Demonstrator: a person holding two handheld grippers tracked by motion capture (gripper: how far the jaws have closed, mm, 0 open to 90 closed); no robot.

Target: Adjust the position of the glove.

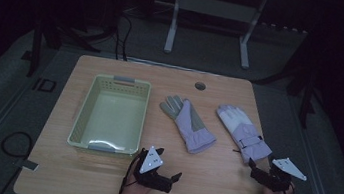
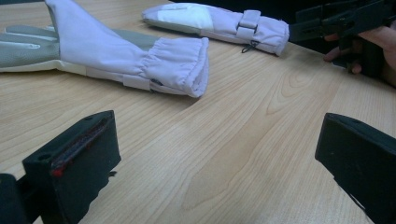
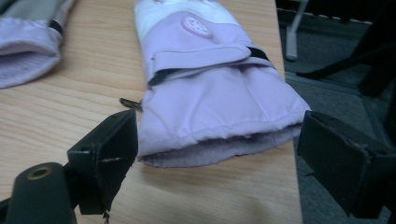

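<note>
Tabletop point(image 1: 98, 183): we note a light wood surface with a small round hole point(image 1: 200, 86) near its far edge
Basket point(image 1: 84, 110): we find a pale green plastic basket with nothing in it on the left half of the tabletop, grey handles at its near and far ends
Left glove point(image 1: 188, 124): lilac and grey, lying flat in the middle, cuff toward the person, fingers pointing away; well apart from the basket
Right glove point(image 1: 244, 132): lilac with a white fingertip area and a black strap, lying flat to the right, cuff at the near right edge of the tabletop
Left gripper point(image 1: 170, 175): we see its jaws spread wide over bare wood near the front edge, holding nothing
Right gripper point(image 1: 255, 166): jaws spread wide on either side of the right glove's cuff, just beside it; we see nothing gripped
</note>
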